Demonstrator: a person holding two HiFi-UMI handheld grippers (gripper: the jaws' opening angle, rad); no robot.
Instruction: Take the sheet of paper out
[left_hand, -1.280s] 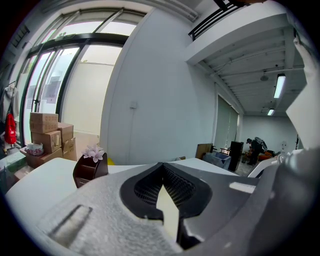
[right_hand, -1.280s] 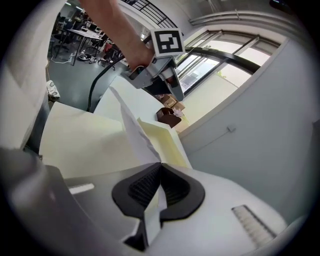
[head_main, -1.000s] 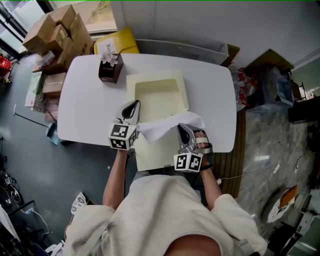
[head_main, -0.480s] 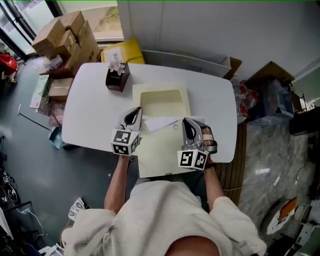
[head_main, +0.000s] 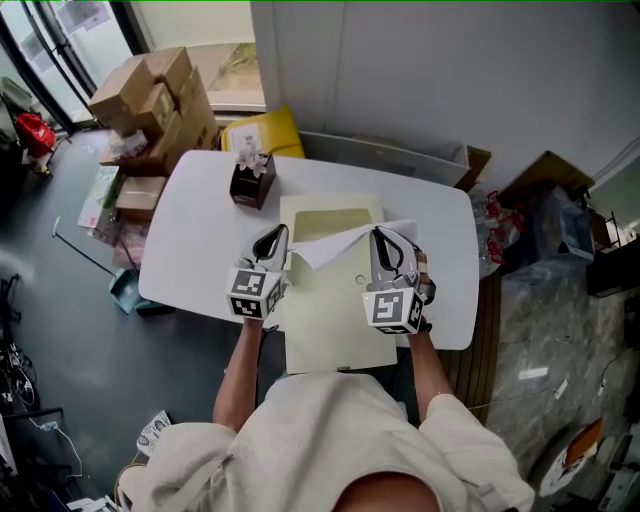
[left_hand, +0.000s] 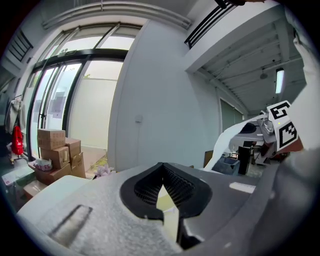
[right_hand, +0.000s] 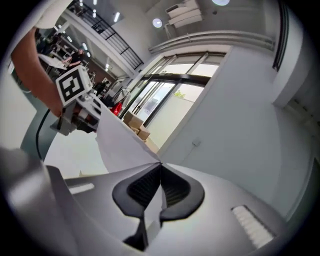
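A cream envelope (head_main: 335, 315) lies lengthwise on the white table (head_main: 195, 235), its flap end toward the far side. My left gripper (head_main: 275, 238) is shut on the envelope's left edge; a cream strip shows between its jaws (left_hand: 162, 172). My right gripper (head_main: 383, 240) is shut on a corner of the white sheet of paper (head_main: 335, 245), which arcs between the two grippers above the envelope's mouth. In the right gripper view the sheet (right_hand: 122, 145) runs from the closed jaws (right_hand: 160, 167) toward the left gripper's marker cube (right_hand: 74, 86). The sheet's lower end is hidden.
A dark brown box with a pale flower (head_main: 252, 180) stands at the table's far left corner. Stacked cardboard boxes (head_main: 150, 100) and a yellow bag (head_main: 262, 132) sit on the floor beyond. A wall rises behind the table.
Both grippers have risen, the right one more. The white sheet has come further up, with less of it spread over the envelope.
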